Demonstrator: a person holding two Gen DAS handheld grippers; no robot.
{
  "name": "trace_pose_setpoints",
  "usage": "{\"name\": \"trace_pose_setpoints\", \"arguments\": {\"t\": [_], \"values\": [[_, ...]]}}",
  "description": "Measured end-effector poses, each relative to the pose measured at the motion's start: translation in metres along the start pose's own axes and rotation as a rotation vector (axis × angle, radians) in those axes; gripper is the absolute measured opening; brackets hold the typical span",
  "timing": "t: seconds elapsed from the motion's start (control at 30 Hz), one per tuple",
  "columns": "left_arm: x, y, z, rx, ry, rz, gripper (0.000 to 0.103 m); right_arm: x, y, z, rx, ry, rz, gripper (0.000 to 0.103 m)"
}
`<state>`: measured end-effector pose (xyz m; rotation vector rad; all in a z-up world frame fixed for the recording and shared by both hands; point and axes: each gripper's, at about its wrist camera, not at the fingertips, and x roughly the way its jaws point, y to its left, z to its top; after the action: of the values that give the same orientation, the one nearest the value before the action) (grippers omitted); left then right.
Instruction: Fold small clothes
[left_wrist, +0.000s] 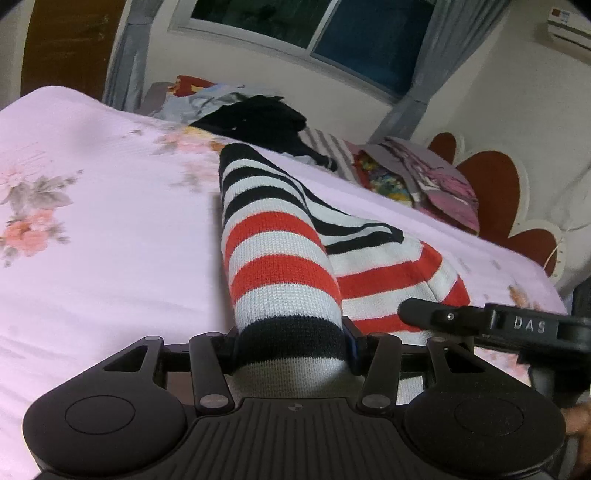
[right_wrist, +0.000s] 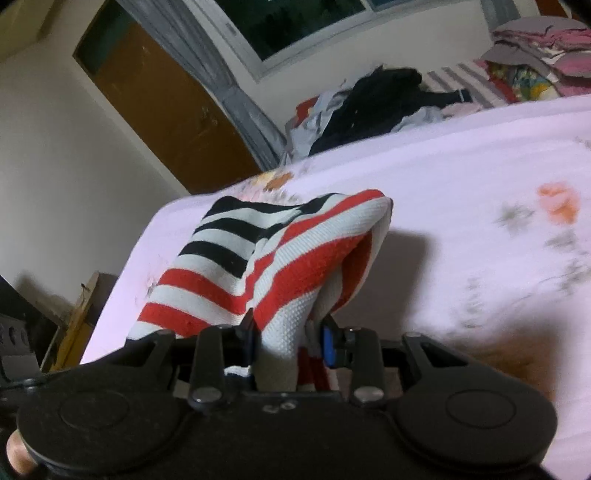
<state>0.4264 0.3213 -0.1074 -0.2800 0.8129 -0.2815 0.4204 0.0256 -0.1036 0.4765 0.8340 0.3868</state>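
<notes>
Both tongs had hold of the same striped knit garment, a small piece banded in red, white and black. The left tongs were pinching a rolled or bunched edge at its dark band, the cloth filling the gap between the fingers and running away from them in a thick tube. The right tongs were clamped on a gathered fold of the red and white part, with the rest of the fabric tenting up ahead of them. In the left view the right tool showed just beside the left one, so the two grips sat near each other on one edge; I took that as the way to carry the edge as a straight line, so the fold would land even.

The garment hung partly lifted over the bed, whose pink flowered sheet gave a broad flat place to lay it. Its far end looked to trail on the sheet, though blur made that hard to settle.

Along the far side of the bed lay a heap of dark and pale clothes, and beyond it toward the headboard a stack of folded things, kept well apart from the working space.
</notes>
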Motion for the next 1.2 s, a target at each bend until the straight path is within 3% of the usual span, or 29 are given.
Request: {"name": "trace_pose_setpoints", "arguments": {"t": [0.13, 0.3, 0.4, 0.57, 0.73, 0.87, 0.93, 0.97, 1.03, 1.13, 1.2], "values": [[0.013, 0.027, -0.014, 0.012, 0.019, 0.017, 0.051, 0.027, 0.006, -0.01, 0.006, 0.046, -0.043, 0.032], [0.021, 0.043, -0.027, 0.024, -0.01, 0.017, 0.067, 0.041, -0.002, -0.014, 0.045, 0.055, -0.082, 0.041], [0.02, 0.043, -0.026, 0.025, -0.015, 0.021, 0.068, 0.041, 0.002, -0.012, 0.055, 0.041, -0.108, 0.049], [-0.005, 0.034, -0.023, 0.068, -0.099, 0.069, 0.068, 0.048, 0.001, -0.007, 0.075, 0.041, -0.131, 0.05], [-0.029, 0.033, -0.022, 0.08, -0.14, 0.043, 0.068, 0.054, 0.009, -0.003, -0.006, 0.011, -0.181, 0.047], [-0.016, 0.028, -0.031, 0.112, -0.081, 0.057, 0.068, 0.058, 0.021, -0.001, -0.117, -0.023, -0.216, 0.038], [-0.008, 0.03, -0.039, 0.106, -0.067, 0.063, 0.068, 0.059, 0.025, -0.001, -0.198, -0.053, -0.261, 0.029], [-0.005, 0.03, -0.041, 0.101, -0.067, 0.061, 0.068, 0.061, 0.022, 0.0, -0.214, -0.055, -0.285, 0.019], [-0.003, 0.029, -0.042, 0.098, -0.069, 0.063, 0.068, 0.067, 0.011, 0.003, -0.179, -0.017, -0.293, 0.019], [-0.008, 0.027, -0.041, 0.091, -0.069, 0.07, 0.068, 0.065, 0.024, 0.002, -0.241, -0.013, -0.318, 0.021], [-0.016, 0.025, -0.042, 0.097, -0.072, 0.066, 0.068, 0.053, 0.028, 0.003, -0.214, -0.028, -0.286, 0.029]]}}
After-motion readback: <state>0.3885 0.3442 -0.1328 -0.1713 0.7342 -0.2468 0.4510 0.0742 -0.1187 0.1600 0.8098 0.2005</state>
